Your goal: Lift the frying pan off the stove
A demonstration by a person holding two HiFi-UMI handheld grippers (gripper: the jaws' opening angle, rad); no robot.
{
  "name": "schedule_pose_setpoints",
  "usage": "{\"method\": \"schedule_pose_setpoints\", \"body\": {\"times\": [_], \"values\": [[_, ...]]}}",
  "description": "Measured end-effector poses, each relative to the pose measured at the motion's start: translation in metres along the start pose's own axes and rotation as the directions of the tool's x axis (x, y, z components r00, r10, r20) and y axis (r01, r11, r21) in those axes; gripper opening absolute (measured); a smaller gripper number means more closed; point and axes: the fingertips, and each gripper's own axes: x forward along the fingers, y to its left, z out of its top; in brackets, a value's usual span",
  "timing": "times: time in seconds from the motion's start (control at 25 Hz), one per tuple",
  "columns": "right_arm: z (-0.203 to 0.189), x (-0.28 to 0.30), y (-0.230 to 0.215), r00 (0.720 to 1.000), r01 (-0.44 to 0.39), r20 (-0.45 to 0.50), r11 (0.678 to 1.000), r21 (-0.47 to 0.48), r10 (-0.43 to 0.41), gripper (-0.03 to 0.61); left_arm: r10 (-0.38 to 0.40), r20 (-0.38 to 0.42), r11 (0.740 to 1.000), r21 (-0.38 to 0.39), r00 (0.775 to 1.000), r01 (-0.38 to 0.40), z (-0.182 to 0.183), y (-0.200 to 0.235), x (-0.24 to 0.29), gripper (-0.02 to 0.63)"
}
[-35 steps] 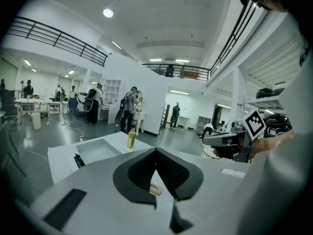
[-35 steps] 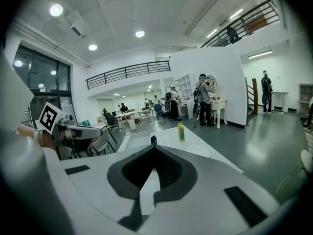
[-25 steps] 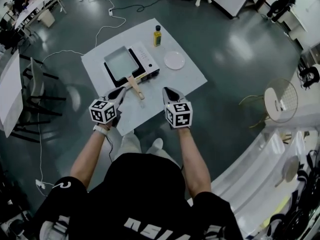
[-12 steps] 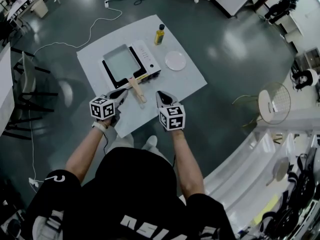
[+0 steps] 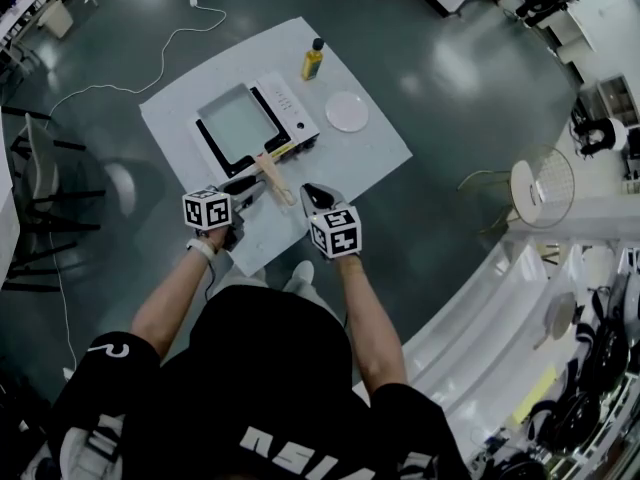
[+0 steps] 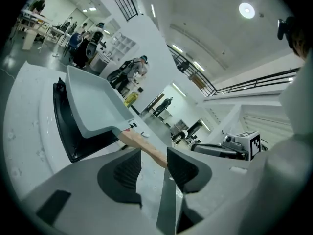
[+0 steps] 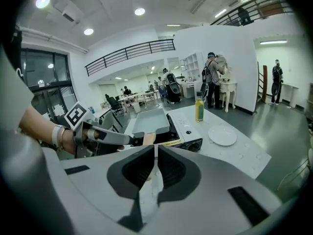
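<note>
A square grey frying pan (image 5: 236,123) sits on a white-and-black portable stove (image 5: 288,110) on the white table (image 5: 350,158). Its wooden handle (image 5: 272,177) points toward me. My left gripper (image 5: 247,184) is just left of the handle; in the left gripper view its jaws (image 6: 154,163) have just been opening, and the handle's end (image 6: 146,150) shows in the gap with no pad pressing on it. The pan (image 6: 93,102) lies straight ahead. My right gripper (image 5: 310,192) is shut and empty, right of the handle, facing the pan (image 7: 150,121) and stove (image 7: 188,131).
A yellow oil bottle (image 5: 314,60) and a white plate (image 5: 347,111) stand on the table behind and right of the stove. A white cable (image 5: 170,38) runs over the floor beyond the table. A round wire stool (image 5: 540,183) stands at the right.
Both grippers have dropped and come closer to the pan's handle. The left one now sits right beside the handle's end.
</note>
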Motion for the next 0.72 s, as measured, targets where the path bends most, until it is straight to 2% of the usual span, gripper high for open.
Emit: {"method": "schedule_pose_setpoints", "body": {"times": [0.16, 0.2, 0.24, 0.28, 0.52, 0.72], "values": [[-0.014, 0.010, 0.007, 0.999, -0.019, -0.046, 1.000, 0.018, 0.020, 0.004, -0.012, -0.017, 1.000, 0.000, 1.000, 0.012, -0.004, 0.010, 0.007, 0.155], [-0.017, 0.013, 0.008, 0.998, -0.024, -0.059, 1.000, 0.020, 0.025, 0.033, -0.021, -0.017, 1.000, -0.010, 1.000, 0.020, -0.004, 0.011, 0.010, 0.157], [-0.020, 0.016, 0.010, 0.997, -0.028, -0.072, 0.999, 0.020, 0.030, 0.085, -0.030, -0.014, 0.999, -0.025, 0.999, 0.030, -0.004, 0.013, 0.012, 0.160], [-0.023, 0.019, 0.012, 0.996, -0.032, -0.084, 0.999, 0.016, 0.033, 0.101, -0.040, -0.011, 0.998, -0.044, 0.999, 0.040, -0.004, 0.015, 0.014, 0.166], [-0.036, 0.036, 0.020, 0.991, -0.028, -0.133, 0.999, -0.030, 0.024, 0.133, -0.115, -0.011, 0.979, -0.168, 0.993, 0.112, -0.004, 0.015, 0.029, 0.217], [-0.041, 0.051, 0.025, 0.985, -0.015, -0.173, 0.998, -0.058, 0.005, 0.147, -0.163, 0.004, 0.959, -0.235, 0.987, 0.159, 0.004, 0.017, 0.040, 0.227]]}}
